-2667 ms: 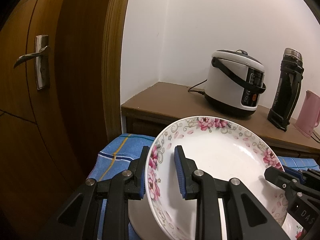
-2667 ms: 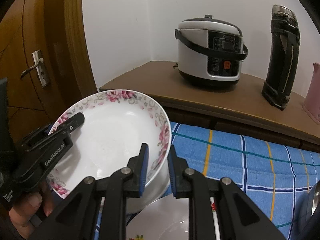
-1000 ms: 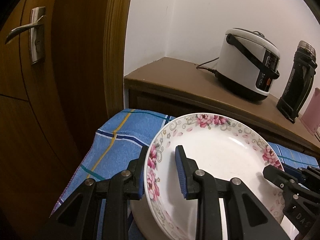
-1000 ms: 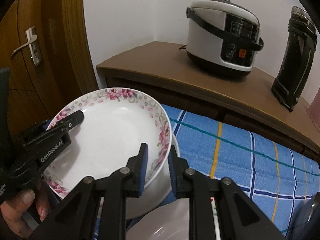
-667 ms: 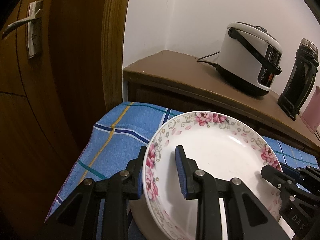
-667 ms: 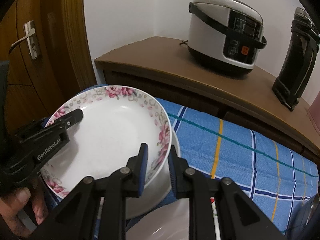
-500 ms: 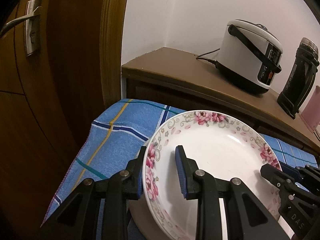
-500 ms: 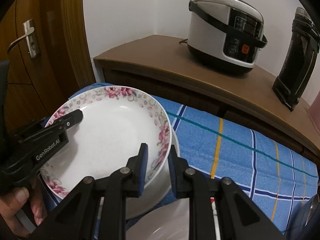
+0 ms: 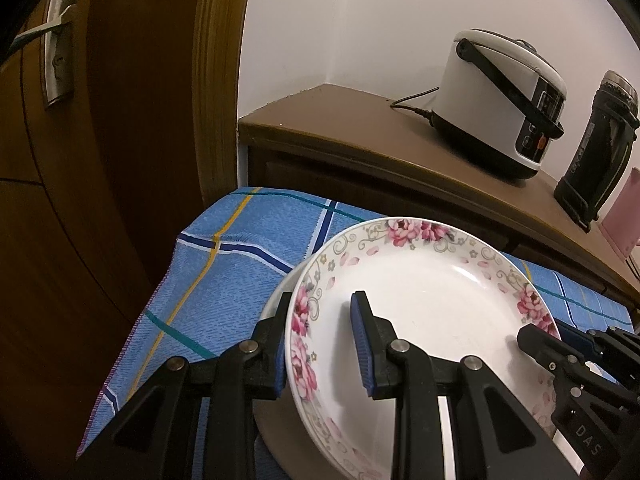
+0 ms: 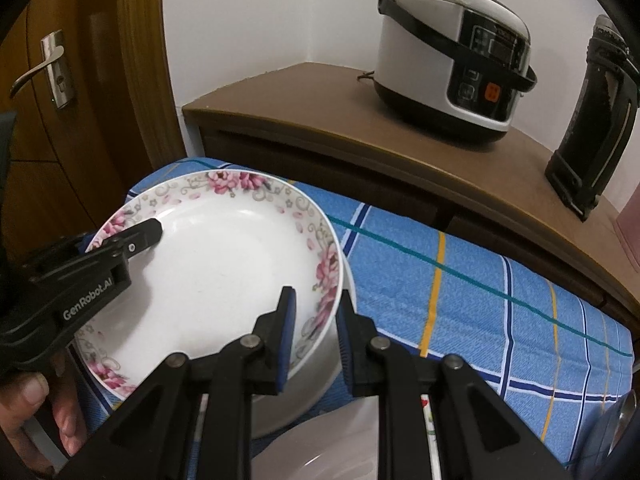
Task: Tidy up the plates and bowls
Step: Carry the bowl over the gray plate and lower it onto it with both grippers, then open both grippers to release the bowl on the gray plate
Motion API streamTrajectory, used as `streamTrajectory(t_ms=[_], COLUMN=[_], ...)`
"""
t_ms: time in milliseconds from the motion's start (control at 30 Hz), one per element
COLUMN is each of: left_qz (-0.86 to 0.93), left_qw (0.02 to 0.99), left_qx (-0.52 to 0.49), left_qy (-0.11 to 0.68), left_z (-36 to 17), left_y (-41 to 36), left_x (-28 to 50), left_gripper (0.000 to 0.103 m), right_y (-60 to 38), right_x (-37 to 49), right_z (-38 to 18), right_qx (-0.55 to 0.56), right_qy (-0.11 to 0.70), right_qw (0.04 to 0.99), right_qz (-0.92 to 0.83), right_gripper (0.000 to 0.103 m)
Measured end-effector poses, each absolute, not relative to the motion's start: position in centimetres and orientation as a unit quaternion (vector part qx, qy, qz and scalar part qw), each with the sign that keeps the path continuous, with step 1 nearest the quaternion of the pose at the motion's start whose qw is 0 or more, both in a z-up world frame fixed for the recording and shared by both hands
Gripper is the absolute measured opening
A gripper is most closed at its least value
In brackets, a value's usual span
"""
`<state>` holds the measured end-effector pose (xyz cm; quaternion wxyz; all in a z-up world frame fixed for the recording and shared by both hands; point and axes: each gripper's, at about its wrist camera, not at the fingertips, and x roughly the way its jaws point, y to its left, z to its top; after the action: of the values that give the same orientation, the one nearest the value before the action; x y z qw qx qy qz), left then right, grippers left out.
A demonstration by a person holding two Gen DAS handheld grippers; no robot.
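Both hand-held grippers, floral plate (image 9: 432, 304) seemingly lower.

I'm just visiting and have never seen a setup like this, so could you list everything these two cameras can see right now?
Round floral-rimmed white ceramic plate: one, white with pink flowers, clamped at opposite rims by both tools.
Plain white dish: one, directly beneath the plate.
Blue checked cloth: one, under the dishes.
Brown wooden cabinet: one, behind the cloth.
White-and-black rice cooker: one, on the cabinet.
Tall black flask: one, right of the cooker.
Wooden door: one, left, with a metal handle.
Left tool: black, blue pads.
Right tool: black, blue pads.
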<state>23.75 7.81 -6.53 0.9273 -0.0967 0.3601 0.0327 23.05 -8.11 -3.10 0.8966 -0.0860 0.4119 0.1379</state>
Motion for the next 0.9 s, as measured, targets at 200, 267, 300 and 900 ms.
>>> streamTrajectory(t_ms=[200,267,300,900], left_qz=[0.028,0.028,0.027,0.020], left_qw=[0.923,0.922,0.921,0.915], left_qx=[-0.095,-0.095,-0.095,-0.096], left_qy=[0.372,0.375,0.376,0.391], left_z=[-6.67,-6.75,-6.78,-6.98], left_y=[7.79,7.76,7.78,8.00], left_x=[24.10,24.19,24.20,24.57], left_gripper=[0.029,0.029,0.029,0.029], right_y=[-8.13,-8.11,-8.05,-7.71], right_x=[23.34,23.46,23.54,24.06], right_z=[-3.44,-3.50,-3.51,-3.57], right_qx=[-0.088,-0.090,-0.091,-0.103], right_qy=[0.420,0.422,0.423,0.434], right_qw=[0.893,0.892,0.891,0.884], right_qz=[0.137,0.136,0.136,0.139], right_gripper=[0.020,0.020,0.020,0.020])
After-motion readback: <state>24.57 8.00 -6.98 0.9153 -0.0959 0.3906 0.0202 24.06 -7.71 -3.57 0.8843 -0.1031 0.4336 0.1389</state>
